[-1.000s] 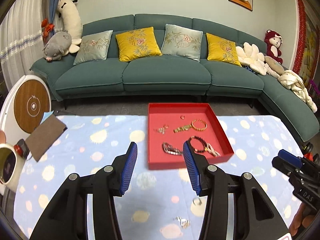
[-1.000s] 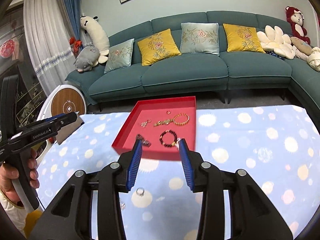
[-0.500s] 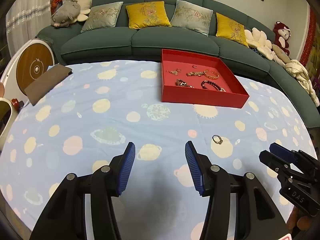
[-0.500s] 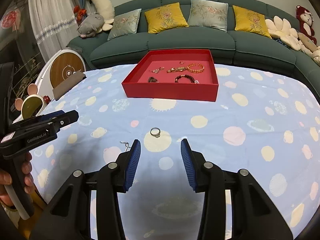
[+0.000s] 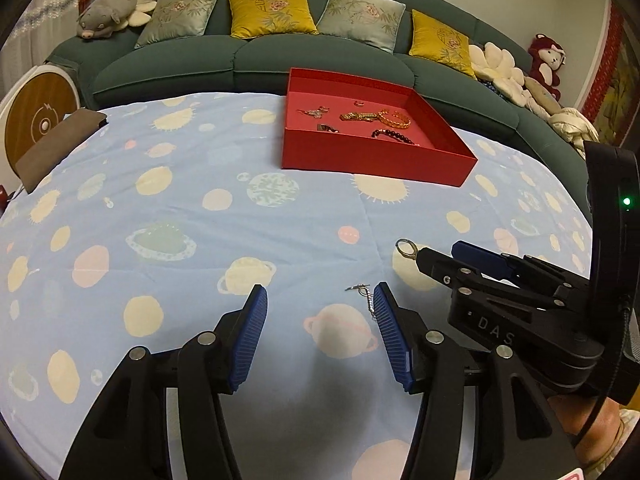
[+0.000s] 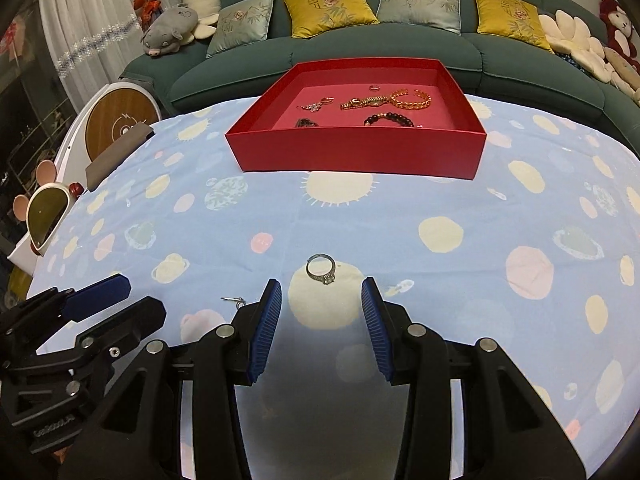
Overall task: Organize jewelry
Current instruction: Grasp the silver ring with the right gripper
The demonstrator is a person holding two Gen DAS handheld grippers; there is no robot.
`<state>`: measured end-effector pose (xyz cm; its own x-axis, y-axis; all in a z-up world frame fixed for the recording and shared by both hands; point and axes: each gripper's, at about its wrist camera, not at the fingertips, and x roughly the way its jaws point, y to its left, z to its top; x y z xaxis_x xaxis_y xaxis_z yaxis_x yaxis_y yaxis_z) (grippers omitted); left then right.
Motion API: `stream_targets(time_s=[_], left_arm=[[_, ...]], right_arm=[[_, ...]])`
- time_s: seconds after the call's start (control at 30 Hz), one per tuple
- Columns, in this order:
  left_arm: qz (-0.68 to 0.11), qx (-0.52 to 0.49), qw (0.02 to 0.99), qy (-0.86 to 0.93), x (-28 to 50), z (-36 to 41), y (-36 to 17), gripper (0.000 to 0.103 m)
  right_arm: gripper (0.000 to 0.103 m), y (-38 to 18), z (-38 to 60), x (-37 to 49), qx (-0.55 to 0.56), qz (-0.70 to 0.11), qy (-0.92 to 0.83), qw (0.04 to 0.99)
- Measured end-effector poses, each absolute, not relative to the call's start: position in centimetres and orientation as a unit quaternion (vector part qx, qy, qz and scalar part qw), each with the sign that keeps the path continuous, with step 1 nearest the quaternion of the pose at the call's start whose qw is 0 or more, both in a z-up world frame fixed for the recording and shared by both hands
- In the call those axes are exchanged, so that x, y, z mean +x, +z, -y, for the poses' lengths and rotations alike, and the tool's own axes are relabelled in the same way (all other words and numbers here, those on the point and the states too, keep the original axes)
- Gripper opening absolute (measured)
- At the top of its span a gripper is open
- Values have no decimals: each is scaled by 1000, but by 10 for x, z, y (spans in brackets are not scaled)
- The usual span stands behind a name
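Observation:
A silver ring (image 6: 321, 269) lies on the blue planet-print tablecloth just ahead of my right gripper (image 6: 321, 294), which is open and empty; the ring also shows in the left wrist view (image 5: 405, 248). A small silver earring (image 5: 365, 295) lies by the right fingertip of my left gripper (image 5: 319, 300), which is open and empty; in the right wrist view the earring (image 6: 234, 300) is partly hidden. A red tray (image 6: 356, 151) further back holds a gold bracelet (image 6: 412, 98), a dark bead bracelet (image 6: 389, 118), a gold watch and small pieces.
A brown cloth (image 6: 116, 151) lies at the table's left edge, beside a round white-and-wood device (image 6: 120, 120) and a mouse-eared mirror (image 6: 46, 214). A green sofa (image 5: 256, 56) with cushions and plush toys runs behind the table.
Both grippers have pulled back from the tray and dropped low over the near part of the table. The ring now lies just ahead of the right gripper, the earring by the left gripper's right fingertip.

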<state>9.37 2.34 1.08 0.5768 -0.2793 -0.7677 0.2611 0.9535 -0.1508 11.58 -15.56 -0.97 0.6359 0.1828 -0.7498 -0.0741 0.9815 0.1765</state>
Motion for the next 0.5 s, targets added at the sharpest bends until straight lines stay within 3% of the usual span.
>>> stream_targets(time_s=[0.5], left_arm=[[-443,-26,887,-130,100,-40,7,53]], right_arm=[[40,-29,150,146,59,-443,65,892]])
